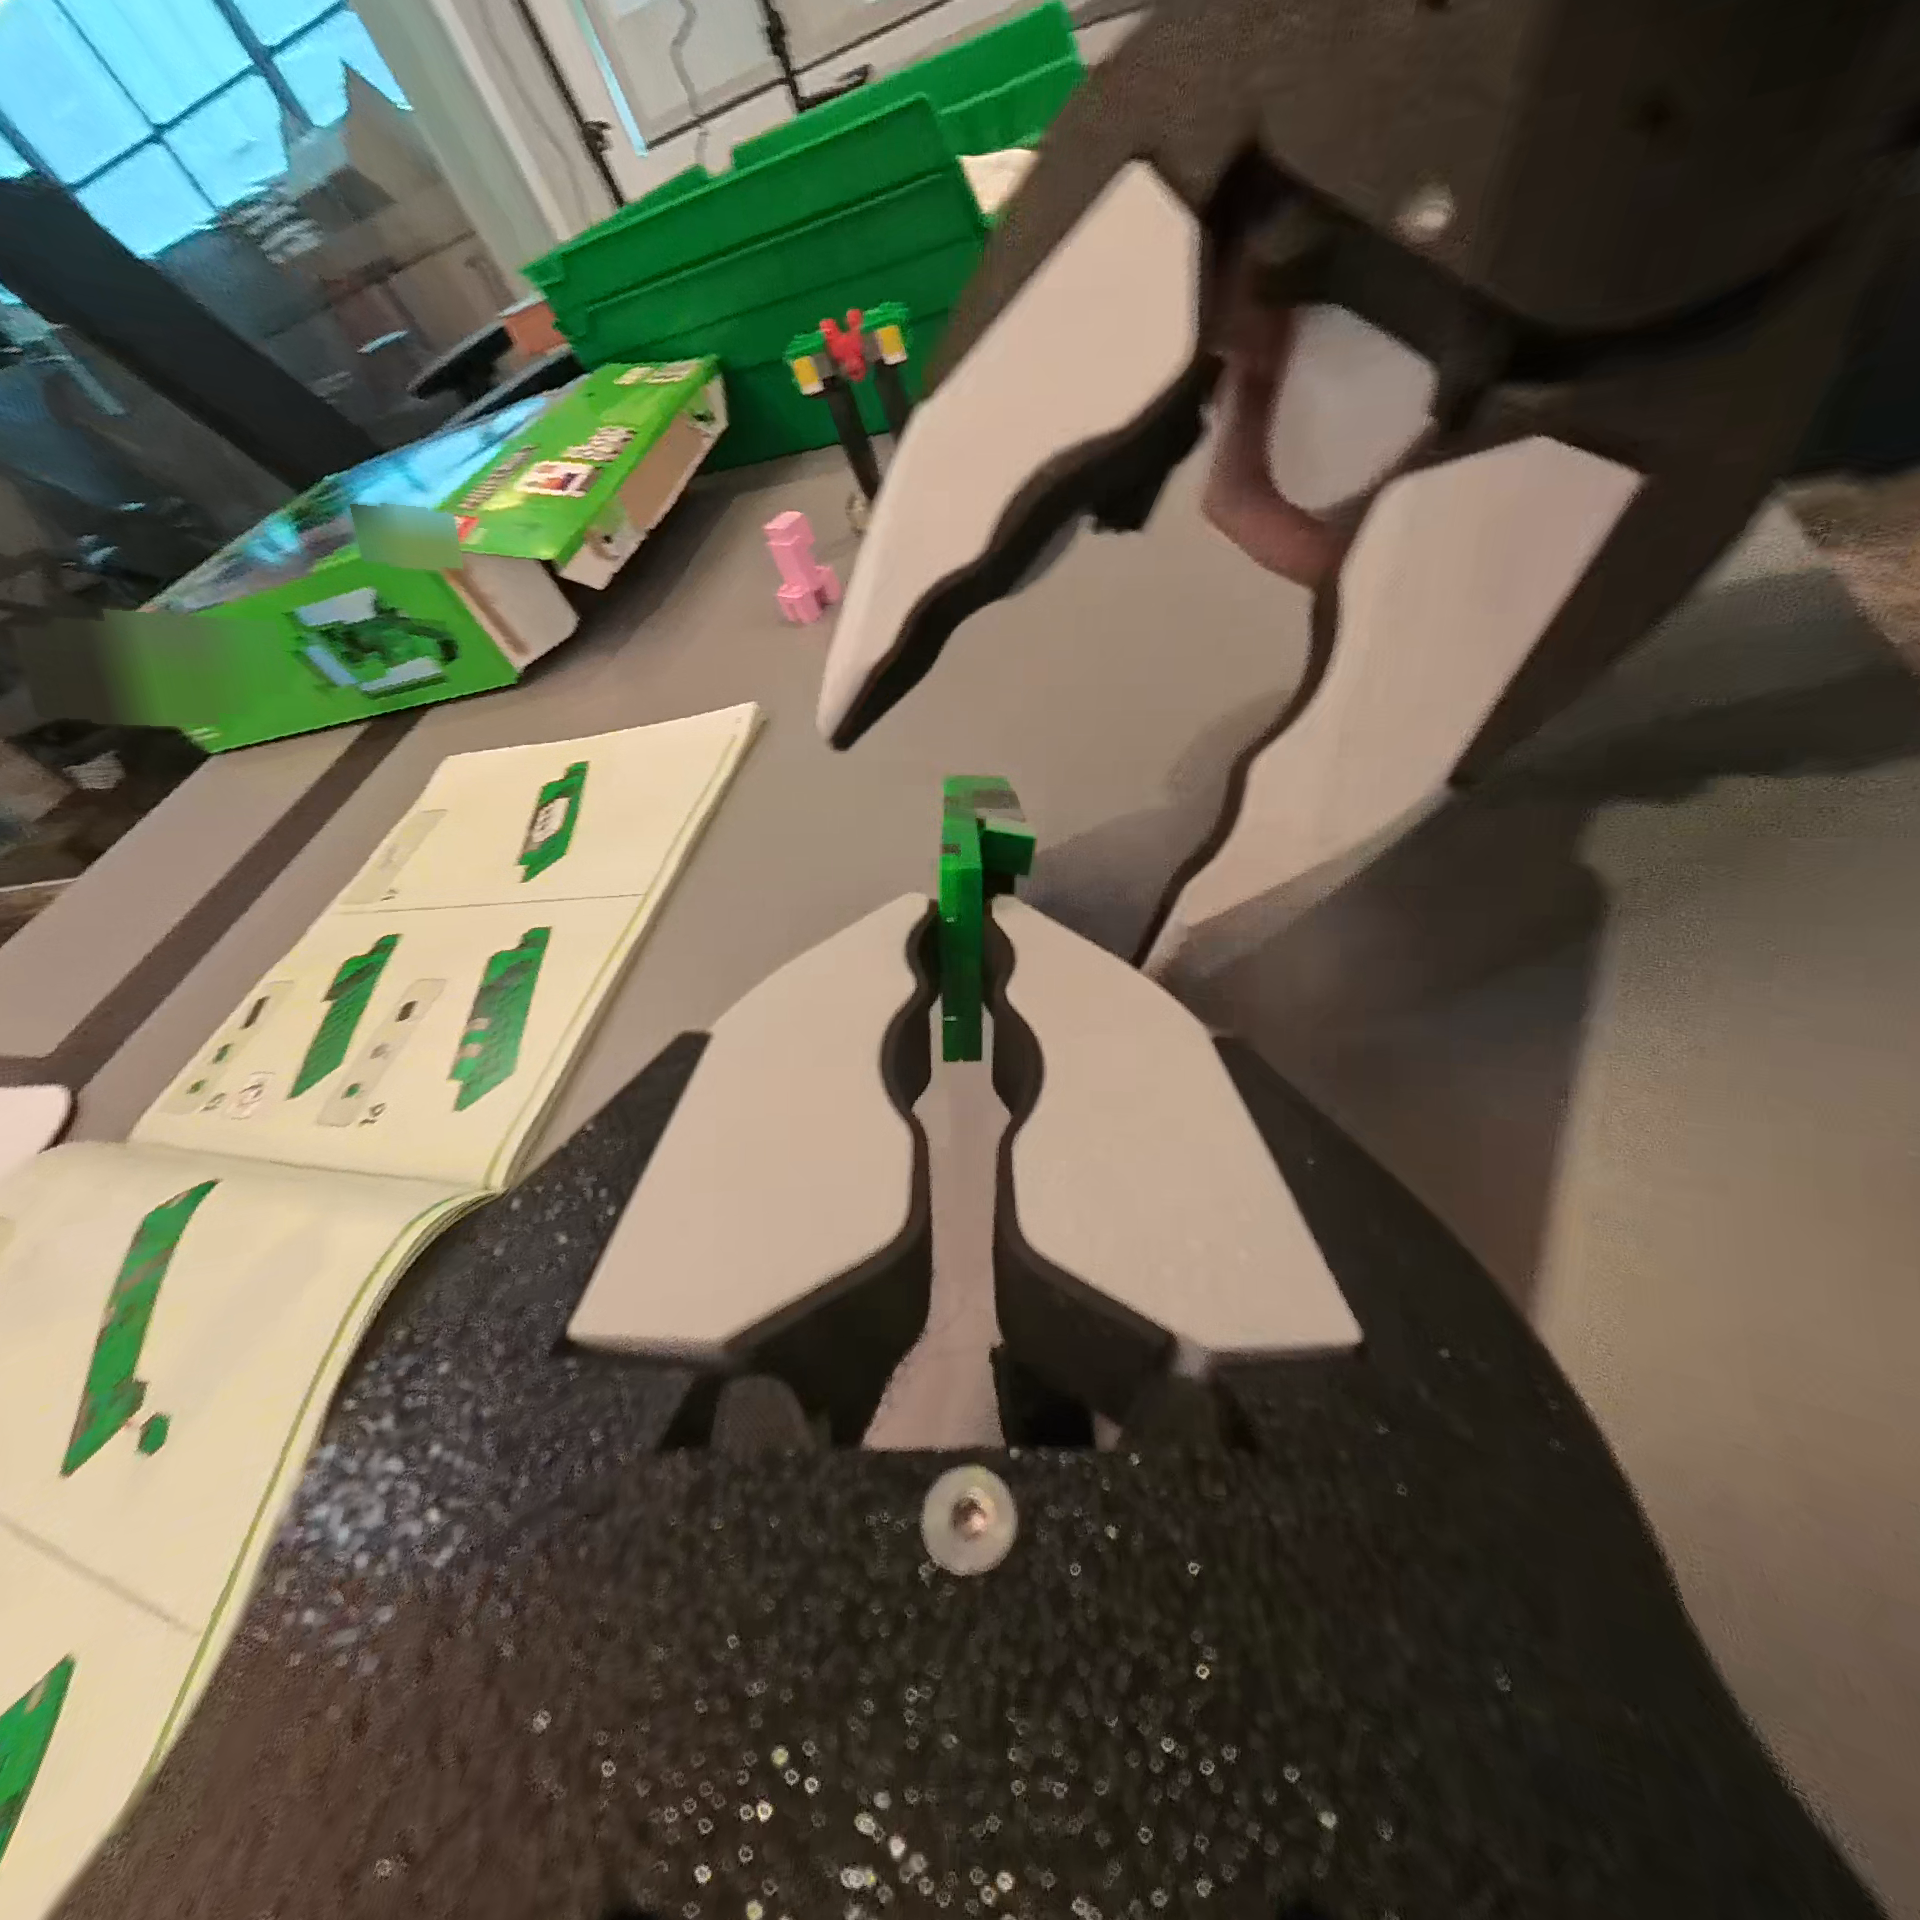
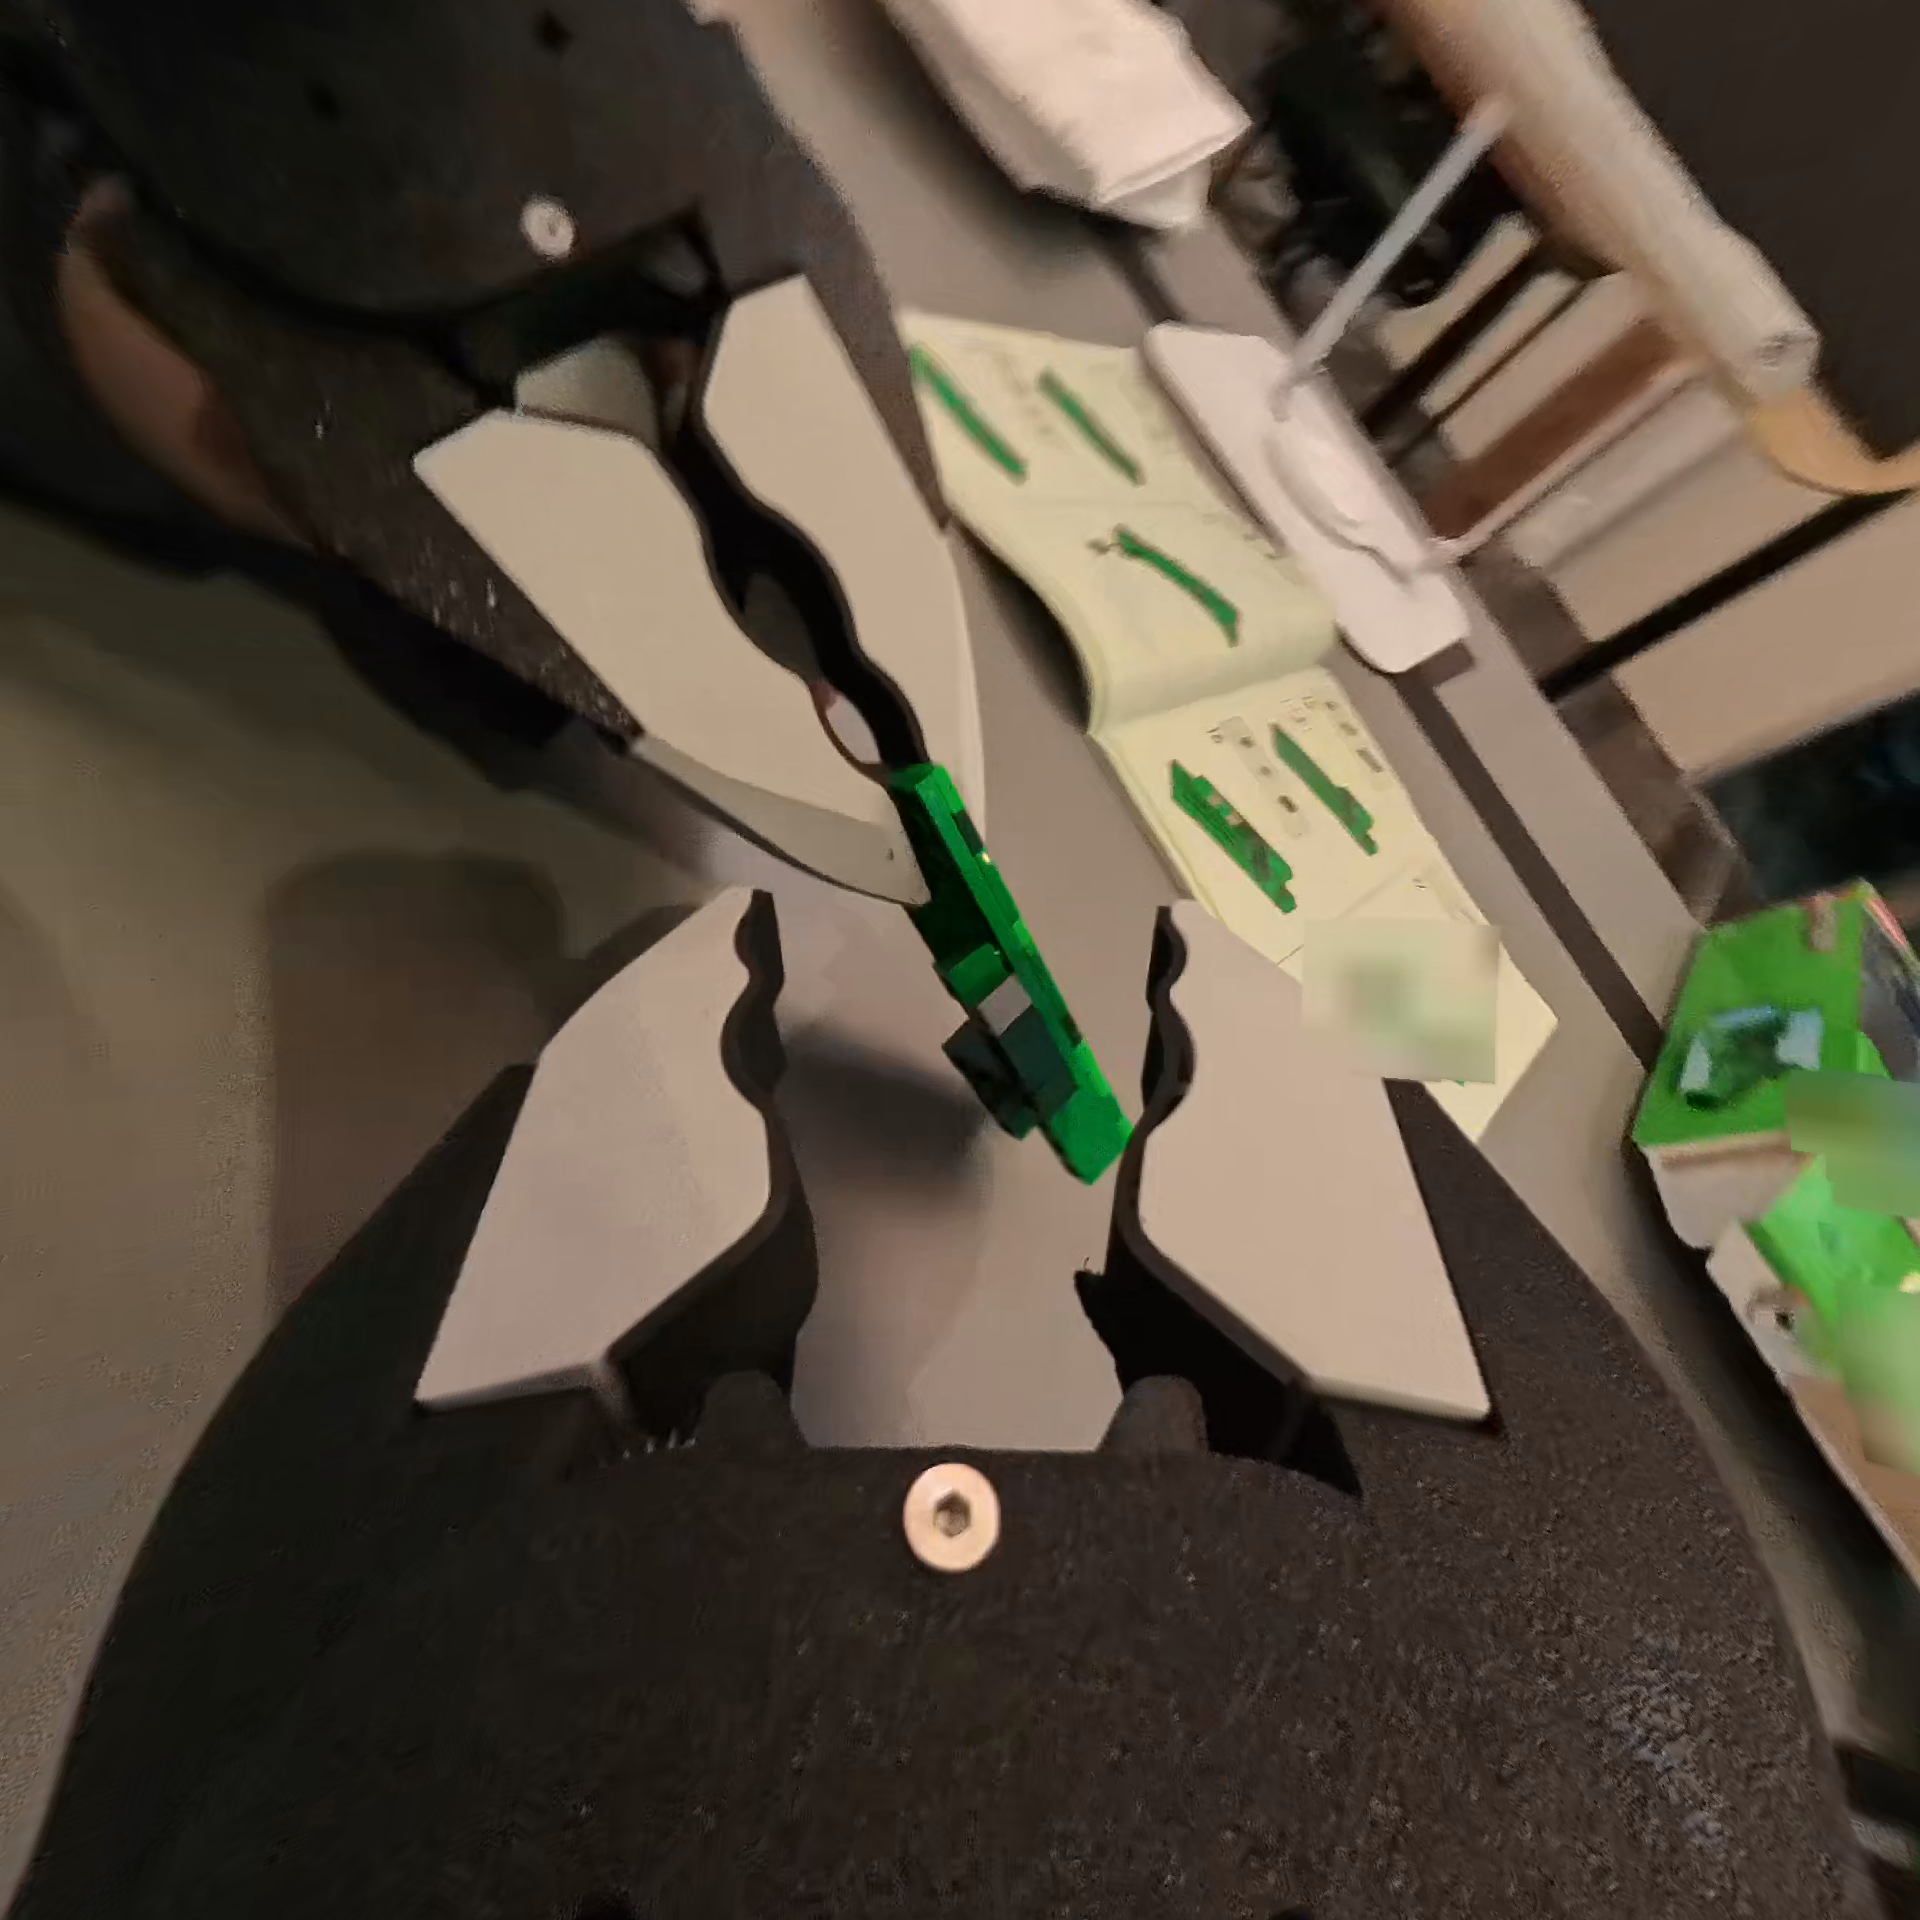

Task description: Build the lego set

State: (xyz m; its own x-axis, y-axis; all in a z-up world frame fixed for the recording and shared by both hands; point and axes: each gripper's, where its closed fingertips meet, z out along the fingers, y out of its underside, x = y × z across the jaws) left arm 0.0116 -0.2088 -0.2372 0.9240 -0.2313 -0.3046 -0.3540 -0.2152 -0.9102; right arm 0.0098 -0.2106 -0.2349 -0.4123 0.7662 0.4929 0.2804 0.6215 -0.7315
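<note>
My left gripper (image 1: 966, 920) is shut on a long, thin green Lego plate assembly (image 1: 961, 997) with darker green and grey bricks at its far end, held above the grey table (image 1: 1039, 644). In the right wrist view the assembly (image 2: 997, 966) slants down from the left gripper (image 2: 935, 821) into the gap of my right gripper (image 2: 961, 935), which is open. The assembly's lower end lies close to the right-hand finger (image 2: 1247, 1143). In the left wrist view the right gripper (image 1: 995, 844) comes from the upper right, jaws apart around the assembly's far end.
An open instruction booklet (image 1: 436, 987) lies left of the grippers, also in the right wrist view (image 2: 1195, 623). Behind it are a green set box (image 1: 416, 582), a pink pig figure (image 1: 800, 571), a small built model with a red piece (image 1: 852, 364) and green bins (image 1: 748, 270). Left tips and right tips are each some 25 cm from the pink pig figure (image 1: 800, 571).
</note>
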